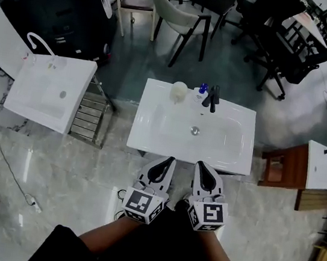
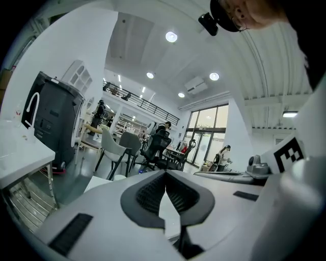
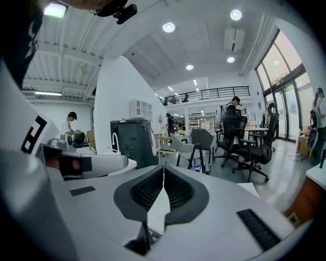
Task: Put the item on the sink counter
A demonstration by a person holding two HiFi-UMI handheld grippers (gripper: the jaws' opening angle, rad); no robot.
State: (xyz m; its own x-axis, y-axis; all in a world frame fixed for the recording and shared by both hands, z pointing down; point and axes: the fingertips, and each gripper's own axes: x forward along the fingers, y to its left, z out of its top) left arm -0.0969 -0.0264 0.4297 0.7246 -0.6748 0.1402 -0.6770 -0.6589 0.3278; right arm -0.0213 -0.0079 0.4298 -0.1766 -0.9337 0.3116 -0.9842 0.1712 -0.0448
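Beside the near edge of the white ceramic sink counter (image 1: 147, 135), the left tool (image 1: 169, 159) and right tool (image 1: 200, 163) hang side by side; each is pressed together, empty; a pale round item (image 1: 178, 90) sits at the far rim.

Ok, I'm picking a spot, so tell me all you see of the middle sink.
The sink is a white, glossy rectangular top with a shallow basin and a round drain at its centre. A dark faucet, a blue-capped bottle and a pale round thing stand on its back rim. The left gripper and right gripper point at its front edge.
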